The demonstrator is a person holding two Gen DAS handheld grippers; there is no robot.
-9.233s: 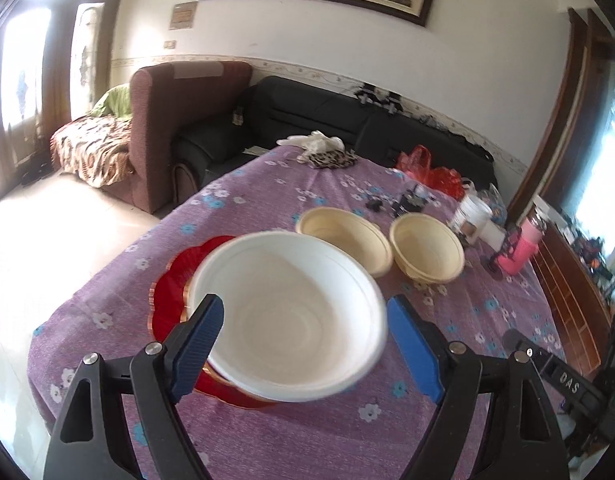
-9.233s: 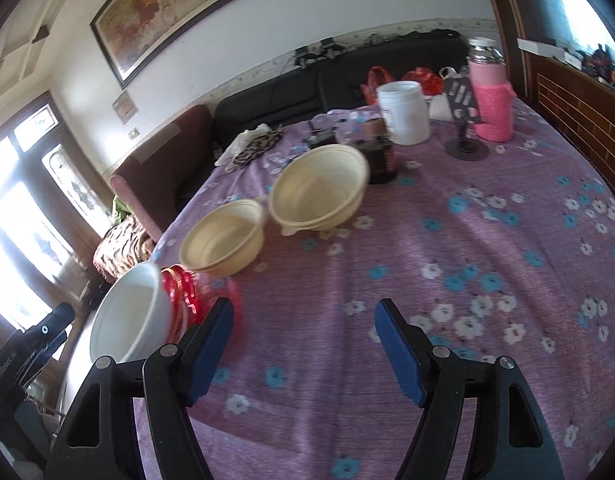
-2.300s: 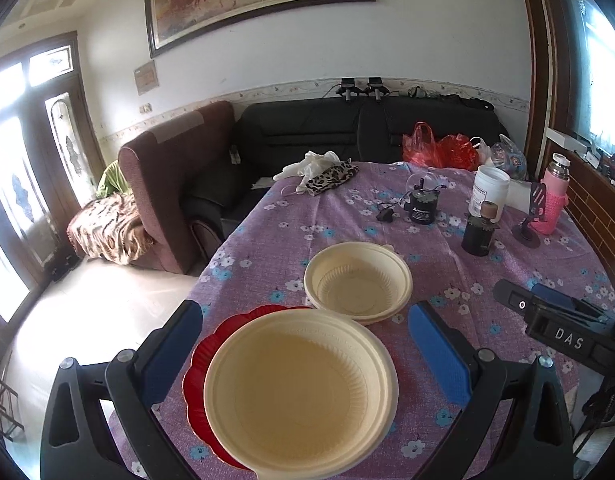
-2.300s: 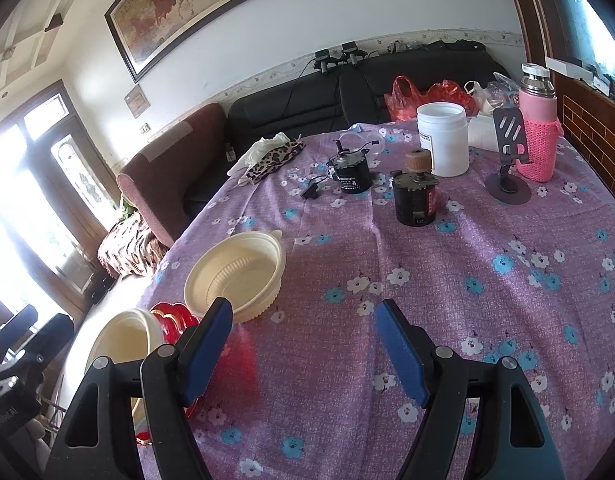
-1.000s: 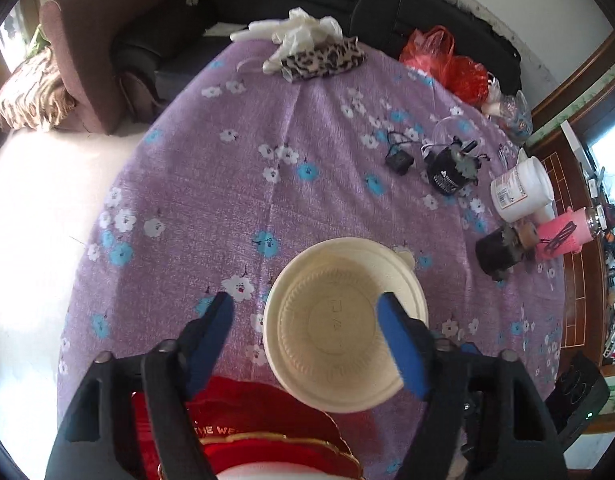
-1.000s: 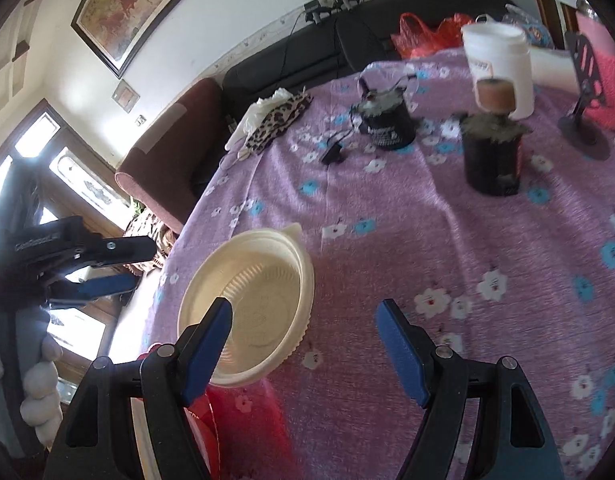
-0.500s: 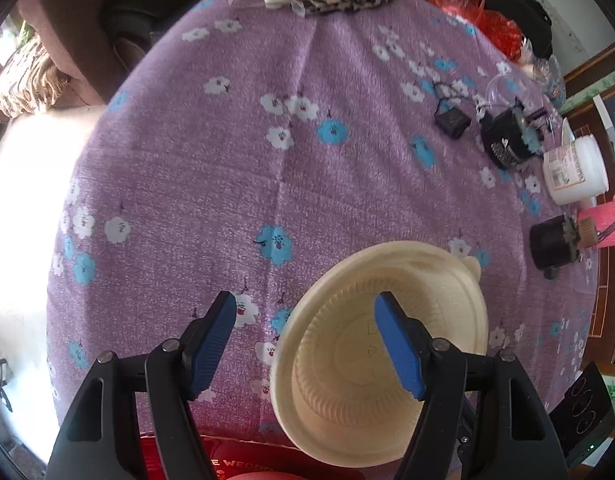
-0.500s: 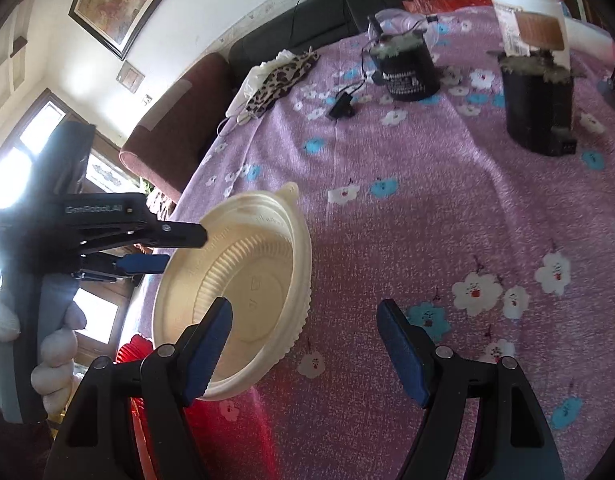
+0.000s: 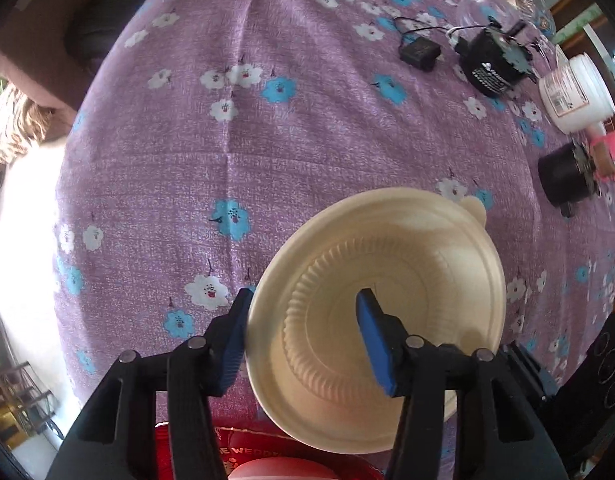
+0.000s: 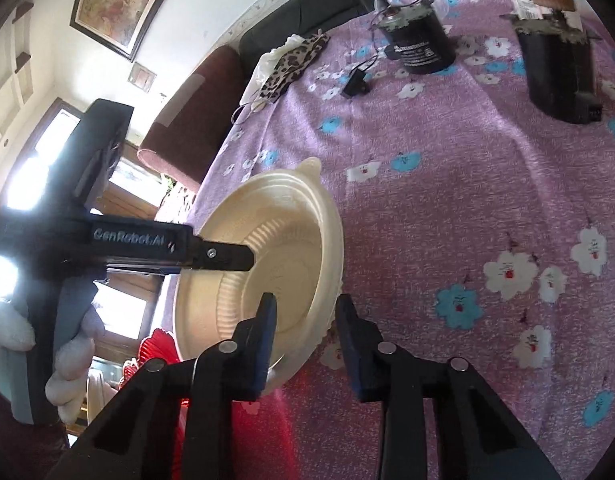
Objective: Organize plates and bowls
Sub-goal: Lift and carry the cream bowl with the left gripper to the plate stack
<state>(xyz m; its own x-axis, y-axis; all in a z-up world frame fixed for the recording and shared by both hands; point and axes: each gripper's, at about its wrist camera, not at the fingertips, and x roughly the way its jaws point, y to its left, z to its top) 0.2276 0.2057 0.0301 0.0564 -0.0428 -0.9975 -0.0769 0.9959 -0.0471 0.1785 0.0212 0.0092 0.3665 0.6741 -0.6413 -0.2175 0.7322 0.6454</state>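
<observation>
The cream bowl (image 9: 391,300) is seen on the purple flowered tablecloth (image 9: 267,140), at about five o'clock in the left wrist view, and appears tipped rather than flat. Its small tab handle is at one o'clock on the rim. It is straddled on two sides. The left gripper (image 9: 303,332) has one pad outside the wall at nine o'clock and the other inside the bowl; its jaws are closing, but firm contact cannot be confirmed. The right gripper (image 10: 303,328) spans the near rim at six o'clock in its own view, one pad inside and one outside, also closing and not seen to press yet.

The step in hand is judged to be a two-sided pickup of this bowl for stacking. Both rim grips would need to be completed before an even lift towards the red plate (image 9: 243,452) at six o'clock.

The table edge lies close at nine o'clock. Open cloth is available from ten to twelve. A black canister (image 9: 567,180), a white jar (image 9: 575,96) and a black device (image 9: 491,60) crowd one to two o'clock.
</observation>
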